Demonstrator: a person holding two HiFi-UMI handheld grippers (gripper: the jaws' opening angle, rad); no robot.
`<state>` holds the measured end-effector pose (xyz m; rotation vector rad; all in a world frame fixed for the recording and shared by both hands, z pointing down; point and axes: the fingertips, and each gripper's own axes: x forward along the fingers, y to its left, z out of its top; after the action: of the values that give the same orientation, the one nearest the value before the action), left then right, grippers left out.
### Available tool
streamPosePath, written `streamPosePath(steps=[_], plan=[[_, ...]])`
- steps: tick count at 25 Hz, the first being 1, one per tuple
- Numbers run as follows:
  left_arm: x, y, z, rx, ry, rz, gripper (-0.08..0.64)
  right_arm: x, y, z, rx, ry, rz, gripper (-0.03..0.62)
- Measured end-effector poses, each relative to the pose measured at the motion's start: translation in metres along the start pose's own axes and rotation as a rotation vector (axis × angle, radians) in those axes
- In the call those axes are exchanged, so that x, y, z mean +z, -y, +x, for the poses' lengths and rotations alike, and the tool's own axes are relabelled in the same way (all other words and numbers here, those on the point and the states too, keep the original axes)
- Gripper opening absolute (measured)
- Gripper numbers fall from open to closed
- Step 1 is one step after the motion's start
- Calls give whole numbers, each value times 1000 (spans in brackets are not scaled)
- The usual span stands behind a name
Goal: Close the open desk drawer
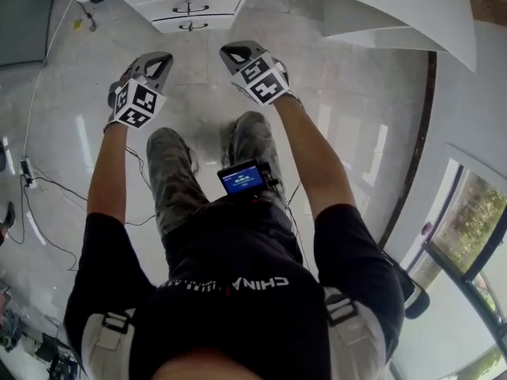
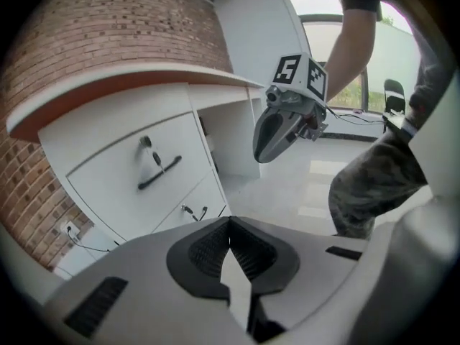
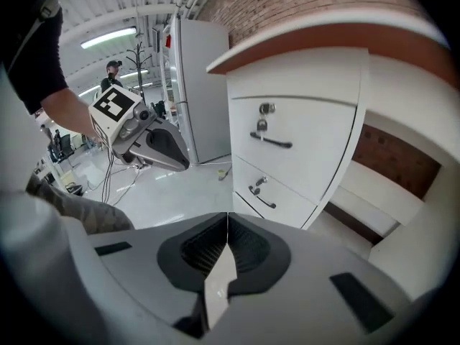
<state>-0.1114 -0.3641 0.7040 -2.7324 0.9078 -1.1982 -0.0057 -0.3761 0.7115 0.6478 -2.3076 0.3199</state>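
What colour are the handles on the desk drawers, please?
Black handles on white drawer fronts; the right gripper view shows them best.

A white drawer unit (image 2: 108,185) is seen under the curved desk top (image 3: 323,45). Three drawer fronts are stacked in it: top drawer (image 3: 316,149), the tallest, then middle drawer (image 3: 284,196), then bottom drawer (image 1: 214,24) next to the floor. Each is fitted w/ a dark bar handle, set horiz. and approx. centred. A small lock (image 3: 266,108) w/ sth. hanging from it is set just above the top handle (image 3: 271,141). All fronts are upright. In the right gripper view they appear flush w/ one another, and no open gap can be made out in any view.
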Motion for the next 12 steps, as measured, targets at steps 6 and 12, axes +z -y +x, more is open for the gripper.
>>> streamPosePath(steps=[6, 12], plan=[[132, 15, -129, -38, -19, -140, 12, 83, -45, -162, 29, -53, 54, 17], [236, 17, -230, 31, 9, -210, 12, 164, -80, -284, 60, 53, 166, 17]])
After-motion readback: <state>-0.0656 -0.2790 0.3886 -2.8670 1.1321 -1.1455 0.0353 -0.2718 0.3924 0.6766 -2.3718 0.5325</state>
